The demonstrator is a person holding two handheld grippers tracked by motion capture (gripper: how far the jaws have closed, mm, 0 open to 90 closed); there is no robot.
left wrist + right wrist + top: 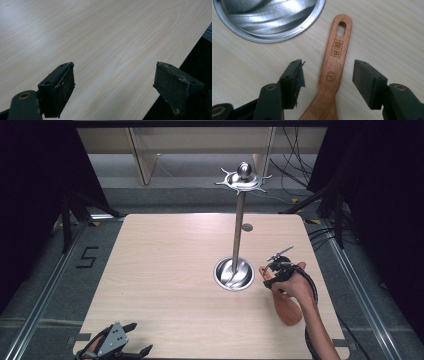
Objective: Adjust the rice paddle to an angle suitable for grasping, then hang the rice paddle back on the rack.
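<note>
A wooden spatula [334, 65] lies flat on the table, its handle hole toward the steel stand; in the high view the spatula [289, 309] sits at the right, partly under a hand. My right gripper [327, 76] is open, its jaws standing either side of the handle without touching it; from above the right gripper [277, 272] hovers over the handle end. A steel utensil stand with a round base [233, 274], a tall pole and a hooked top [243, 179] rises mid-table. My left gripper [131, 345] is open and empty at the table's near left corner, over bare wood [110, 77].
The round steel base rim [269, 37] lies close to the spatula's handle end. A small round mark [247, 227] sits on the far part of the tabletop. The table's edge [175, 67] runs right beside the left gripper.
</note>
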